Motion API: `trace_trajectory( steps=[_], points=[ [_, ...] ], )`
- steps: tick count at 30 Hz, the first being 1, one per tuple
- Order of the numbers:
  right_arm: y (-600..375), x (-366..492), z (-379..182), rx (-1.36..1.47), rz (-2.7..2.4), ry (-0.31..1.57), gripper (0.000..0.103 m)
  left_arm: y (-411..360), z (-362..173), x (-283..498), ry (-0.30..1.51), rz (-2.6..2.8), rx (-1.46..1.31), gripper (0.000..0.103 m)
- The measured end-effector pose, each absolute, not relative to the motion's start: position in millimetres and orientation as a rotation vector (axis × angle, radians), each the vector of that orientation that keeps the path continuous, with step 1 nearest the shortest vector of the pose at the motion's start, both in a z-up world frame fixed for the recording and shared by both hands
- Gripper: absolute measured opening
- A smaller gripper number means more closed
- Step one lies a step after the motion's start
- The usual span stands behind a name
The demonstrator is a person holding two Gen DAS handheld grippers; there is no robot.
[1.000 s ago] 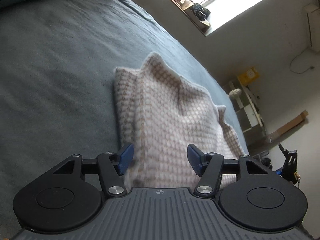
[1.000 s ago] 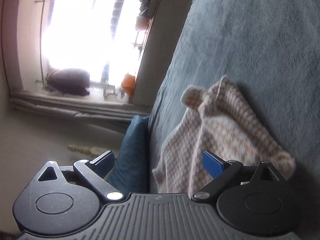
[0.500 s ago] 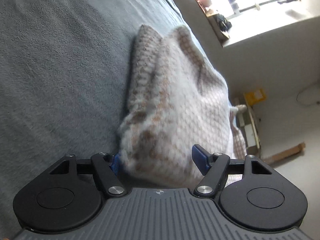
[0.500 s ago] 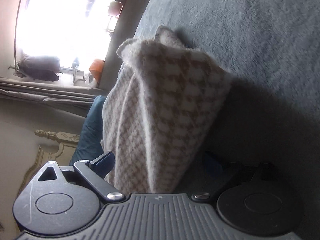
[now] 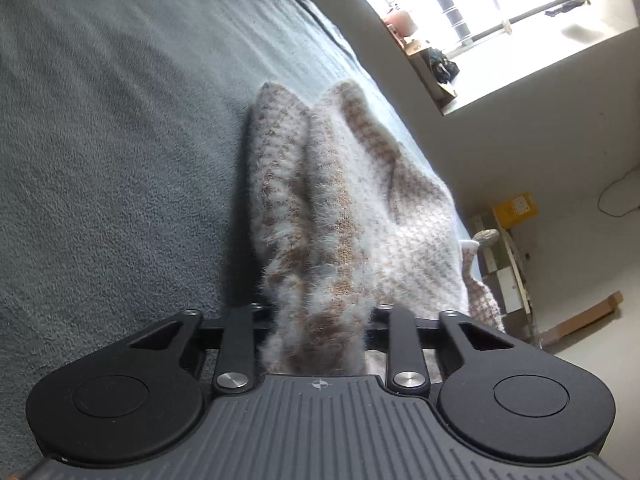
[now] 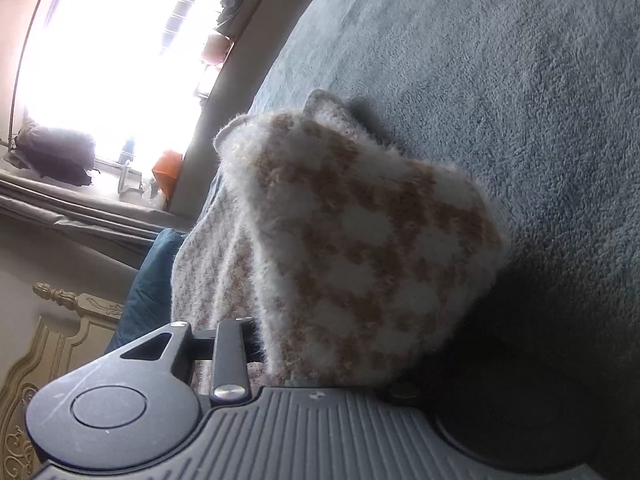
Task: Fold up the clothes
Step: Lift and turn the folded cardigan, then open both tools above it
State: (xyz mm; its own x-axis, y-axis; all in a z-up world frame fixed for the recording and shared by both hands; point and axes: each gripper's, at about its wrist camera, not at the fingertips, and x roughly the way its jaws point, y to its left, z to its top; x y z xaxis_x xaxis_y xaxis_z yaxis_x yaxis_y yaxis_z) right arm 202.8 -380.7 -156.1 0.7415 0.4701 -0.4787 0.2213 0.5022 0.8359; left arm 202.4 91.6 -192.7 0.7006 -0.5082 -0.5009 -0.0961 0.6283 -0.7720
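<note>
Home bedroom: blanketed bed (image 5: 120, 140), carved headboard (image 6: 60, 320), window (image 5: 480, 0).

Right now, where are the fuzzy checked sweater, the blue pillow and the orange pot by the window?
Fuzzy beige-and-white checked knit sweater (image 6: 360, 248), right wrist view, its bunched front fold.
Dark blue pillow (image 6: 148, 292), right wrist view, its visible side.
Orange pot (image 6: 166, 176), right wrist view, its body on the windowsill.

Both jaws are closing: the left gripper (image 5: 318, 320) pinches a bunched fold of the fuzzy checked knit (image 5: 344, 208), the right gripper (image 6: 332, 344) its other edge.

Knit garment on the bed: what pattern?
Cream and tan houndstooth-like check on the knit garment; right wrist view shows it best.
</note>
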Motion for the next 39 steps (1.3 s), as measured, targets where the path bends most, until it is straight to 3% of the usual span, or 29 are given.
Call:
trace_trajectory(
  steps=[3, 7, 13, 16, 20, 22, 24, 28, 33, 36, 39],
  points=[
    [-374, 196, -141, 1.036, 0.191, 0.717, 0.033, 95, -181, 193, 0.755, -0.287, -0.876, 0.014],
    [-372, 171, -126, 1.042, 0.226, 0.725, 0.033, 105, -163, 166, 0.777, -0.323, -0.838, 0.013],
    [-373, 83, -107, 1.054, 0.320, 0.862, 0.033, 134, -133, 83, 0.905, -0.427, -0.712, 0.013],
    [-373, 36, -110, 1.053, 0.378, 0.970, 0.034, 147, -144, 40, 1.040, -0.449, -0.703, 0.018],
    [-373, 17, -137, 0.963, 0.347, 1.175, 0.049, 146, -169, 13, 1.142, -0.382, -0.594, 0.034],
    [-381, 18, -144, 1.001, 0.358, 1.215, 0.052, 151, -169, 13, 1.133, -0.402, -0.597, 0.036],
    [-389, 20, -141, 0.987, 0.378, 1.265, 0.063, 157, -164, 18, 1.145, -0.466, -0.607, 0.041],
    [-398, 12, -119, 0.778, 0.484, 1.434, 0.066, 170, -144, 25, 1.150, -0.523, -0.531, 0.041],
    [-393, 22, -70, 0.257, 0.509, 1.547, 0.067, 170, -130, 29, 1.075, -0.511, -0.487, 0.041],
    [-394, 43, -41, 0.108, 0.452, 1.486, 0.067, 165, -129, 36, 1.002, -0.483, -0.478, 0.041],
    [-405, 65, -17, 0.138, 0.391, 1.325, 0.070, 153, -127, 50, 0.940, -0.452, -0.426, 0.041]
  ],
)
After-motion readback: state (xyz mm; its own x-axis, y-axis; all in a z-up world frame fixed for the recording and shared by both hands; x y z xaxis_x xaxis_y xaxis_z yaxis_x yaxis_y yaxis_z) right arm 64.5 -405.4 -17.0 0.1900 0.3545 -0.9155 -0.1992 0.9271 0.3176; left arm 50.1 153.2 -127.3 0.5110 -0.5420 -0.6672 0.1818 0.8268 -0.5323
